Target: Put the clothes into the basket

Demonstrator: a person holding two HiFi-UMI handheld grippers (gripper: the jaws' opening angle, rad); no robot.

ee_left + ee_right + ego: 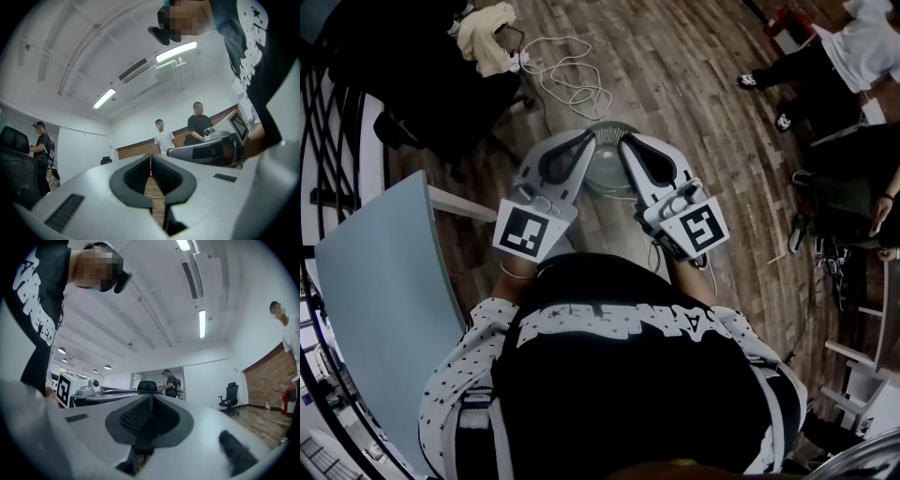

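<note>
Black shirt (628, 375): white print across it, fills the bottom of the head view, closest to the camera.
Left gripper (589, 137): held out in front of the body; jaws pressed together, nothing between them (150, 159).
Right gripper (624, 141): just beside the left one, tips angled toward each other; jaws pressed together, empty (150, 399).
Marker cubes: one on each gripper, facing up, close to the shirt.
Basket (607, 176): round and grey, on the floor under the two sets of tips, which cover part of its rim. Contents cannot be made out.
Blue table (384, 281): at the person's left, its corner near the left gripper.
Wooden floor (694, 103): brown planks around the basket.
White cable (572, 80): loose loops on the floor beyond the basket, between it and the chair.
Black chair (431, 84): upper left, beyond the cable.
Clothes (487, 36): a cream piece draped on the chair, well apart from the basket and from both grippers.
Seated person (844, 47): upper right, legs stretched out on the floor, well apart from the basket.
Bystanders (164, 137): two stand far off before a brick wall in the left gripper view.
Office chair (228, 401): far off by a white wall in the right gripper view.
</note>
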